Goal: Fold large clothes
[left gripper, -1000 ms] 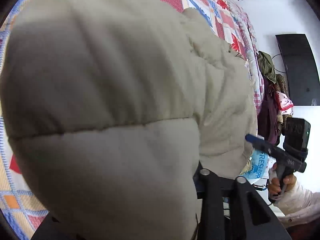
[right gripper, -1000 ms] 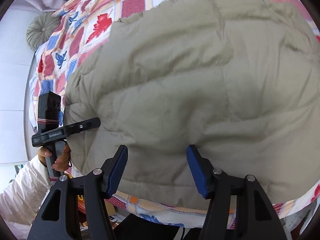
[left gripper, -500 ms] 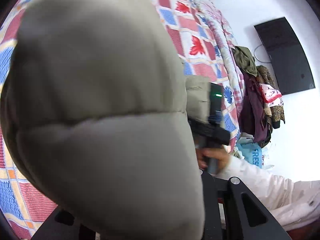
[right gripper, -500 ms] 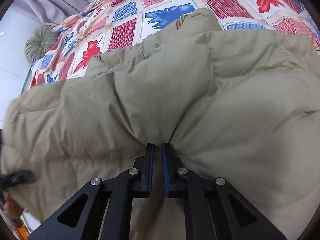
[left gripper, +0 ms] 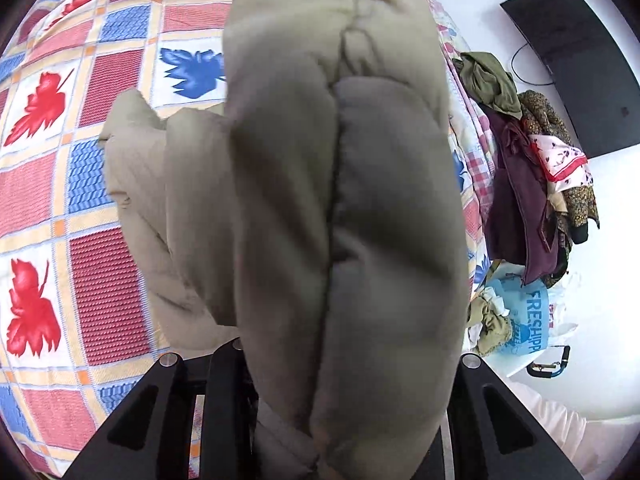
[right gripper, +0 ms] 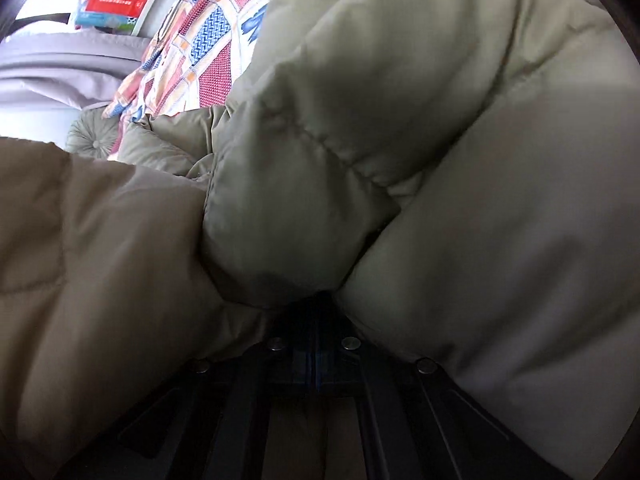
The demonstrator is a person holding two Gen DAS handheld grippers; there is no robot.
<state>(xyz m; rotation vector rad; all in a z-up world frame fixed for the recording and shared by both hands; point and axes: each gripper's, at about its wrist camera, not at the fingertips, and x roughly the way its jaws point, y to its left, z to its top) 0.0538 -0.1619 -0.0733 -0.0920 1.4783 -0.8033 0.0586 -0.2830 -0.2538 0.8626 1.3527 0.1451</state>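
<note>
The beige puffer coat [left gripper: 340, 208] hangs bunched up over the leaf-patterned quilt [left gripper: 60, 208], a thick fold gripped in the left gripper [left gripper: 320, 420], whose jaws sit partly apart around the padding. The right gripper [right gripper: 316, 344] is pinched fully together on another fold of the coat, its blue pads meeting under the fabric. A blue bag [left gripper: 524, 316] by the bed reads "FRESHIPP"; further letters are cut off
</note>
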